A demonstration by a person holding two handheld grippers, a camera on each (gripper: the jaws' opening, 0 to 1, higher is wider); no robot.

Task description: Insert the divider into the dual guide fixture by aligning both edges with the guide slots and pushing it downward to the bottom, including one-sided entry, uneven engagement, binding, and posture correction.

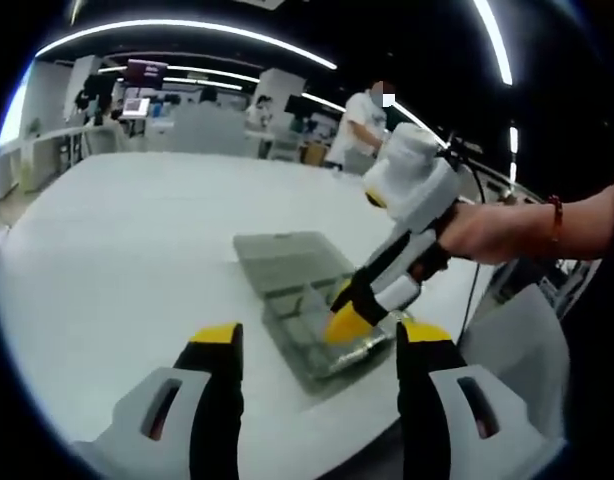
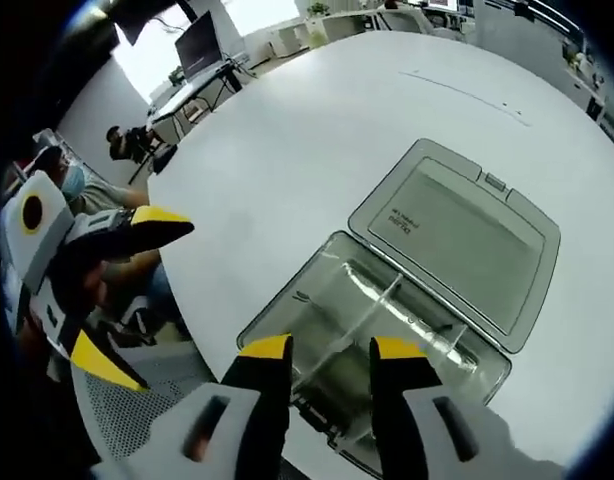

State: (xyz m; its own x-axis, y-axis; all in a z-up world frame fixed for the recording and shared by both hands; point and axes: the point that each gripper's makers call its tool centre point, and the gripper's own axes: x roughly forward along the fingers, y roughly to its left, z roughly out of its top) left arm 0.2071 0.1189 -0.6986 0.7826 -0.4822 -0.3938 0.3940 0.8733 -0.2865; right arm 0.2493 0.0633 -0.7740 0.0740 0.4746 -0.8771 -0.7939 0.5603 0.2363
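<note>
A clear plastic box (image 2: pixel 287 305) lies near the table's edge with its hinged lid (image 2: pixel 457 225) folded flat open. Inside, clear dividers (image 2: pixel 377 300) stand upright, and one runs toward my right gripper (image 2: pixel 331 348). That gripper hovers over the box, jaws partly apart on either side of this divider, with gaps showing. In the left gripper view the box (image 1: pixel 287 285) sits ahead, and the right gripper (image 1: pixel 342 325), held by a hand, reaches down into its near end. My left gripper (image 1: pixel 317 338) is wide open and holds nothing, short of the box. It also appears as the left gripper (image 2: pixel 152 300) off the table edge.
The white round table (image 1: pixel 137 230) stretches far beyond the box. Its edge (image 2: pixel 202 330) runs just beside the box. A mesh chair (image 2: pixel 137 410) and a seated person (image 2: pixel 82 185) are past that edge. Another person (image 1: pixel 362 125) stands far behind.
</note>
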